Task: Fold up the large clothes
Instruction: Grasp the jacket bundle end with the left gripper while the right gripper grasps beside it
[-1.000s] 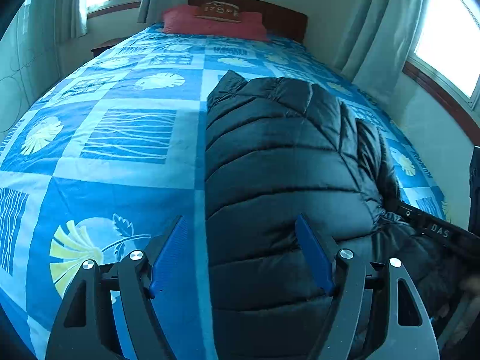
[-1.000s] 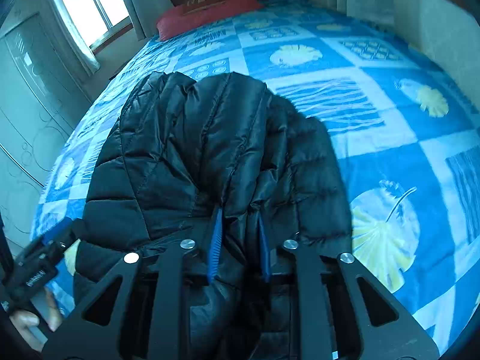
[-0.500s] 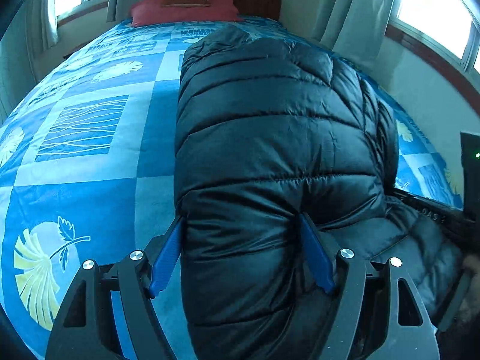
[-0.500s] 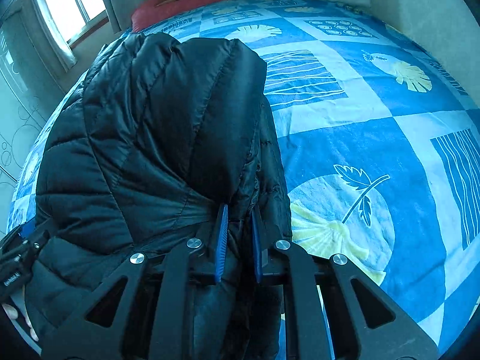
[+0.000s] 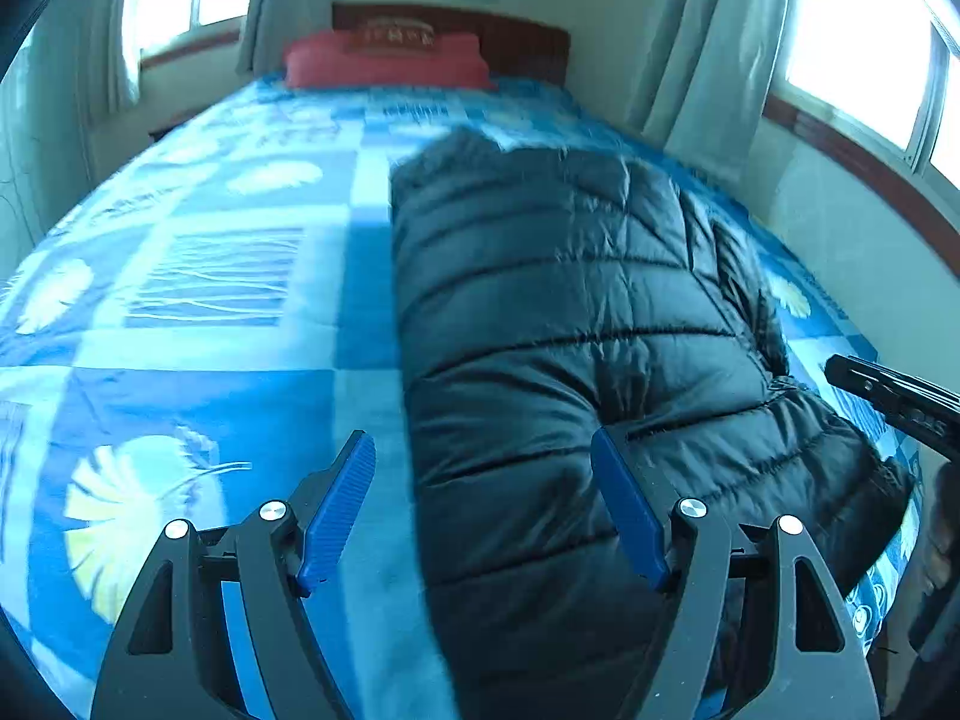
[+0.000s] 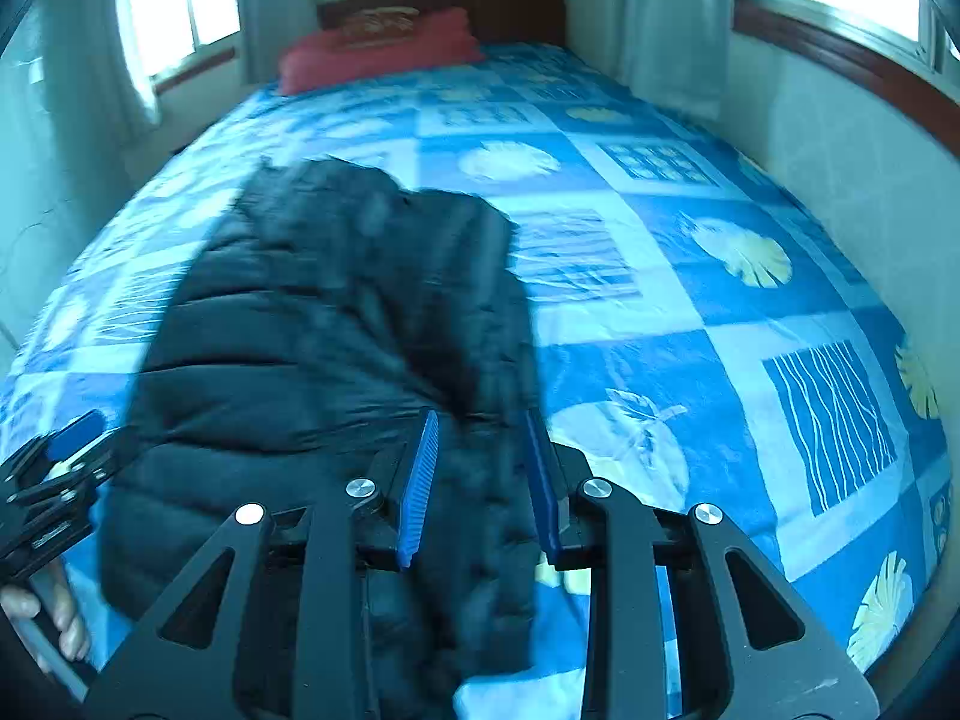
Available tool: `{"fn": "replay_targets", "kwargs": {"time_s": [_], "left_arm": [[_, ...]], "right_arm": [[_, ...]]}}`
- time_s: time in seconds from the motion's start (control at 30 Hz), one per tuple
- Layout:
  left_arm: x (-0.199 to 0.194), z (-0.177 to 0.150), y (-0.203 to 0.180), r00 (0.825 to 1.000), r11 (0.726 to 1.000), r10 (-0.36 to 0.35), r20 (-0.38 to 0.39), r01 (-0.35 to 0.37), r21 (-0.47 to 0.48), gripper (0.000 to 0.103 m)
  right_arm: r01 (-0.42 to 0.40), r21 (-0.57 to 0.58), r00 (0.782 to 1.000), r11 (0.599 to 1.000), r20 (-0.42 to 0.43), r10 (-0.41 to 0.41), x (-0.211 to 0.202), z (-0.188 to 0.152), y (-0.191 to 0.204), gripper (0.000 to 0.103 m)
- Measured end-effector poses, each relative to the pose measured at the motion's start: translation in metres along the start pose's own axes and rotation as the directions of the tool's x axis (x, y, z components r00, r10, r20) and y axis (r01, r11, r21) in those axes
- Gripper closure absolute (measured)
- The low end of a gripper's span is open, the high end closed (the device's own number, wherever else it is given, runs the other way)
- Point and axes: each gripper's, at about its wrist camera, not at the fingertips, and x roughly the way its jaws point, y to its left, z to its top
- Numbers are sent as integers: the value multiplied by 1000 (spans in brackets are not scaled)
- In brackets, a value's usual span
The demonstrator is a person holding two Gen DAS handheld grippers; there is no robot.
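A black puffer jacket [image 5: 564,324] lies folded lengthwise on the near part of the bed [image 5: 198,300], which has a blue patterned cover. A red pillow [image 5: 384,60] sits at the far end, by the headboard. The left hand-held gripper [image 5: 483,504] has its jaws wide apart over the jacket's near left edge, and they do not press it. The jaws of the right hand-held gripper [image 6: 483,480] are opening, with the jacket's right edge between them, no pad pressing it.

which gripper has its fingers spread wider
The left gripper: its fingers stand wide, straddling the black jacket's edge. The right gripper is narrower, just opening.
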Motion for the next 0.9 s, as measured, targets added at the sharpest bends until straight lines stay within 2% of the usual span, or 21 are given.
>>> {"fn": "replay_targets", "kwargs": {"time_s": [0.07, 0.13, 0.2, 0.23, 0.3, 0.37, 0.47, 0.6, 0.73, 0.9], "left_arm": [[-10, -4, 8, 1000, 1000, 5, 15, -5, -19, 30], [-11, -10, 14, 1000, 999, -3, -2, 3, -32, 30], [-3, -11, 17, 999, 999, -19, -37, 17, -40, 30], [1, -12, 16, 999, 999, -25, -48, 23, -46, 30], [16, -14, 10, 994, 998, -48, -101, 43, -50, 30], [35, -16, 7, 986, 998, -56, -156, 49, -44, 29], [46, -18, 13, 978, 990, -102, -184, 82, -112, 29], [26, -10, 15, 983, 995, -81, -168, 69, -73, 31], [-2, 21, 20, 996, 994, -82, -45, 79, -74, 31], [23, 65, 12, 998, 997, -58, 17, 59, -52, 31]], "right_arm": [[-40, -39, 999, 998, 3, 40, -7, -6, 13, 74], [-72, -73, 997, 995, -26, 71, -5, -16, 24, 74], [-63, -86, 997, 994, -57, 58, 6, -25, 26, 74], [-54, -77, 996, 996, -81, 48, 15, -29, 23, 74], [-84, -22, 989, 996, -121, 81, 35, -37, 10, 74], [-103, 17, 987, 995, -125, 104, 51, -45, 1, 74], [-120, 44, 984, 992, -125, 125, 55, -47, -2, 74], [-125, 40, 982, 991, -140, 130, 31, -28, 1, 74], [-167, 43, 986, 985, -23, 168, 0, 10, 0, 69], [-147, 45, 988, 988, 53, 144, 31, 62, 0, 67]]}}
